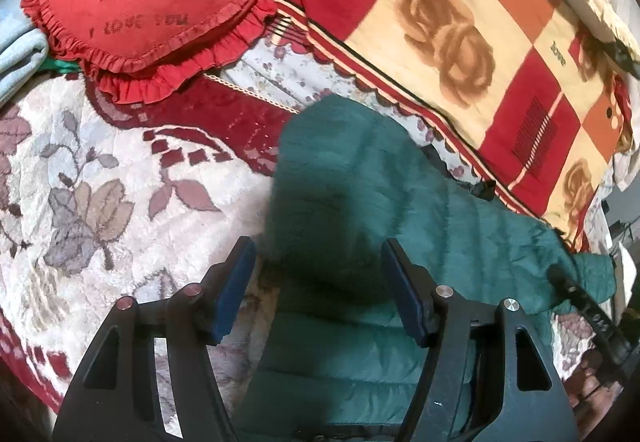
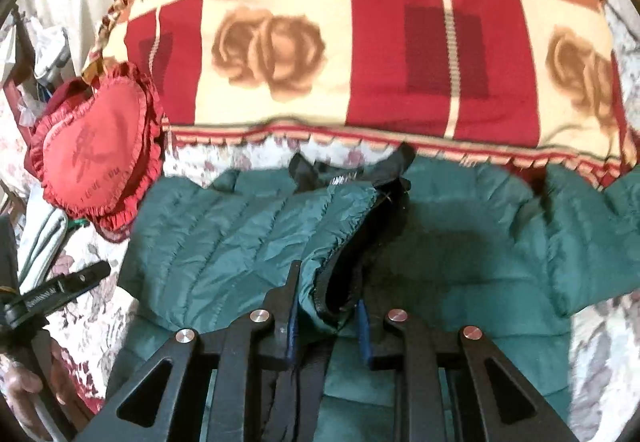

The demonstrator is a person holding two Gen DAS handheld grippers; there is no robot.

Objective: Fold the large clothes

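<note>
Right gripper (image 2: 326, 306) angled downward, jaws pinched on the black-lined front edge of the quilted green puffer jacket (image 2: 240, 238), that edge raised off the rest. Jacket lies spread on the floral bedspread (image 1: 100, 177), below the red-and-cream checked blanket (image 2: 360, 53). Left gripper (image 1: 318, 290) tilted down, jaws spread over the jacket's edge, gripping nothing.

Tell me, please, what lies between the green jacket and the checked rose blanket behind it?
In the right wrist view, a strip of pale floral bedcover separates the green jacket from the checked rose blanket.
</note>
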